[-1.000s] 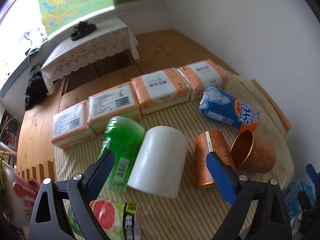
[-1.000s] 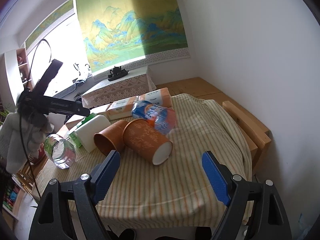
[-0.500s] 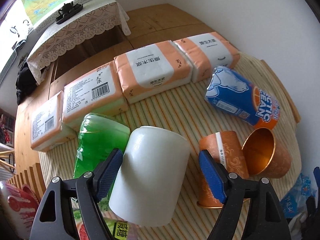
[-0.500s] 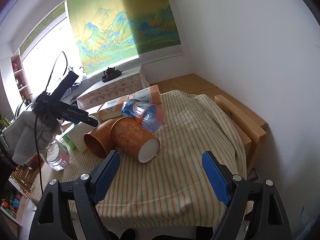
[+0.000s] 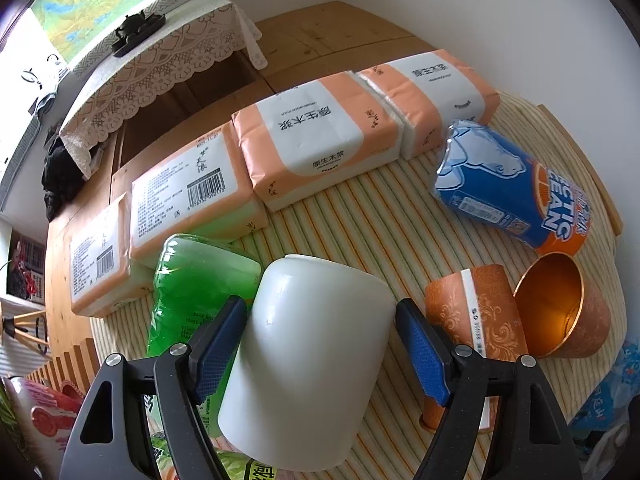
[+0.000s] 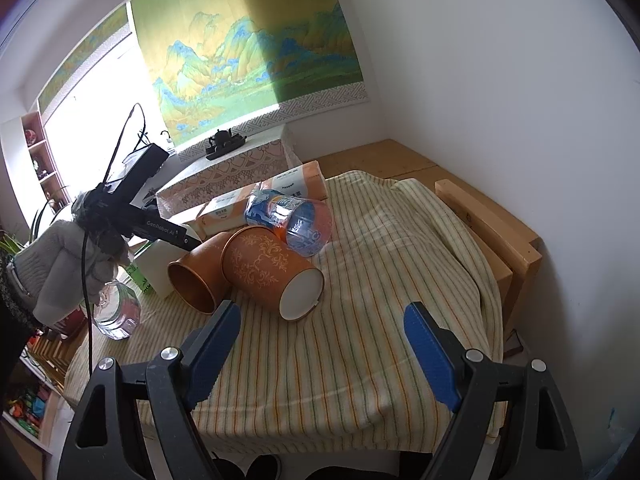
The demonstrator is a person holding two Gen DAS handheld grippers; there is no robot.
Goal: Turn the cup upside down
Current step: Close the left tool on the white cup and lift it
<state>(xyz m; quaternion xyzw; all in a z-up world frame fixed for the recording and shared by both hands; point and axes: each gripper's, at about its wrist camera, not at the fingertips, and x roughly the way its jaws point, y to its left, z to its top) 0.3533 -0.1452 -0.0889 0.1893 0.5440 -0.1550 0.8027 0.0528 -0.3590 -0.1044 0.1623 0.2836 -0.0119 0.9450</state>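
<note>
A white cup lies on its side on the striped cloth, base pointing away from me. My left gripper is open with its blue pads on either side of the cup; the left pad touches or nearly touches it, the right pad stands just off it. In the right wrist view the cup shows at the left, partly hidden behind the left gripper's body. My right gripper is open and empty above the cloth's near part.
Two orange paper cups lie to the right of the white cup. A green bottle lies to its left, a blue can beyond. Several tissue packs line the far edge. A glass jar stands at the cloth's left corner.
My left gripper has moved forward and down so the white cup now sits between its pads. The right gripper has stayed almost still.
</note>
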